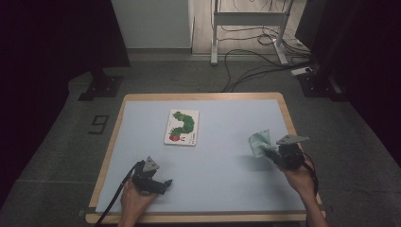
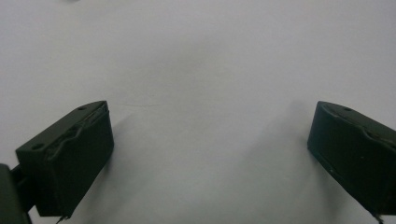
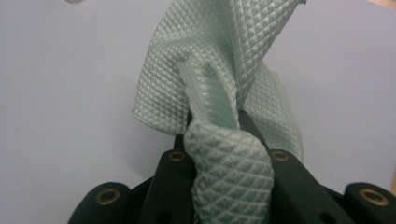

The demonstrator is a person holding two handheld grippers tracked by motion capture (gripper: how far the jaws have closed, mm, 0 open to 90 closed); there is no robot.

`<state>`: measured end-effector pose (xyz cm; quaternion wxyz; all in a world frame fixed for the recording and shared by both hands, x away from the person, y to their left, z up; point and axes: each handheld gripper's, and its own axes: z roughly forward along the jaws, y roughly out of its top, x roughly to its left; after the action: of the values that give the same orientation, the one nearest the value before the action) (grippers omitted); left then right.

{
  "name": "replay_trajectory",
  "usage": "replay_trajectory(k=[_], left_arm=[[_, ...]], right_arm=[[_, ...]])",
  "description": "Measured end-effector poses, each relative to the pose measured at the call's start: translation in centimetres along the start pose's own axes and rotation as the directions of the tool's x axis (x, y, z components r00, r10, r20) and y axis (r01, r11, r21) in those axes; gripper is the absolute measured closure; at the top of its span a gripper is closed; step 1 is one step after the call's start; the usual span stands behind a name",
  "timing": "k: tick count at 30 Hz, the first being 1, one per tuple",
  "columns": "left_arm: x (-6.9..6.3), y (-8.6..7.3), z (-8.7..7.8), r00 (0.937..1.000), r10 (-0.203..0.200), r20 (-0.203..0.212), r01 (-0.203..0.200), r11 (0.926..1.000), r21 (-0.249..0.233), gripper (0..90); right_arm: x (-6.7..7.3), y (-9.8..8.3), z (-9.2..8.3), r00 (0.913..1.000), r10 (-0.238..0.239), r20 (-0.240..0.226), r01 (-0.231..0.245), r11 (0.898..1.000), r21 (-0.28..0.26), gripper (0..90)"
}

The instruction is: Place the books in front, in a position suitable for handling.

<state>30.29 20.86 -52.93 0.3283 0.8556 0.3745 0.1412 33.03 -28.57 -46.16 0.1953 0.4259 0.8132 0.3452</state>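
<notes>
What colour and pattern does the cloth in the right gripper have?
The cloth is pale mint green with a small diamond-grid weave, clearest in the right gripper view.

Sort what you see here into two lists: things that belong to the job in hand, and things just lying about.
In the job:
- pale green cloth, pinched in the right gripper
- right gripper, shut on it

Lying about:
- caterpillar picture book, flat on the mat
- left gripper, open, nothing between its jaws
- cables on the floor beyond the table

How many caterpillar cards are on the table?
1. The caterpillar card lies flat on the blue mat, toward its far left part, apart from both grippers. Nothing on the table looks able to hide another one, except maybe the bunched green cloth.
</notes>
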Motion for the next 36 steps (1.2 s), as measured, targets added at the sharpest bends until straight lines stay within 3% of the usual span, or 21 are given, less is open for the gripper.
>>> replay_trajectory(k=[7,17,28,31,32,33,34,36], left_arm=[[0.0,0.0,0.0,1.0000,0.000,0.000,0.000,1.0000,0.000,0.4],[0.0,0.0,0.0,1.0000,0.000,0.000,0.000,1.0000,-0.001,0.4],[0.0,0.0,0.0,1.0000,-0.004,0.000,0.004,1.0000,0.000,0.4],[0.0,0.0,0.0,1.0000,-0.004,0.001,0.004,1.0000,-0.001,0.4],[0.0,0.0,0.0,1.0000,-0.004,0.001,0.004,1.0000,-0.001,0.4],[0.0,0.0,0.0,1.0000,-0.004,0.001,0.004,1.0000,-0.001,0.4],[0.0,0.0,0.0,1.0000,-0.004,0.000,0.004,1.0000,-0.001,0.4],[0.0,0.0,0.0,1.0000,-0.004,0.001,0.004,1.0000,0.000,0.4]], right_arm=[[-0.1,-1.8,-1.2,0.9997,0.009,0.021,-0.009,1.000,0.001,78.5],[0.9,-5.4,-1.9,0.9986,0.011,0.051,-0.012,1.000,0.017,78.4],[1.0,-8.3,-0.6,0.9979,0.014,0.063,-0.018,0.998,0.066,73.0],[0.8,-8.4,-0.7,0.9973,0.024,0.069,-0.028,0.998,0.061,63.4],[0.8,-8.4,-0.7,0.9968,0.023,0.076,-0.028,0.998,0.062,58.1],[0.8,-8.3,-0.8,0.9970,0.020,0.074,-0.025,0.998,0.061,46.8],[0.8,-8.3,-0.8,0.9970,0.020,0.074,-0.025,0.998,0.061,46.8],[0.8,-8.0,-1.0,0.9967,0.022,0.079,-0.027,0.998,0.061,37.3]])
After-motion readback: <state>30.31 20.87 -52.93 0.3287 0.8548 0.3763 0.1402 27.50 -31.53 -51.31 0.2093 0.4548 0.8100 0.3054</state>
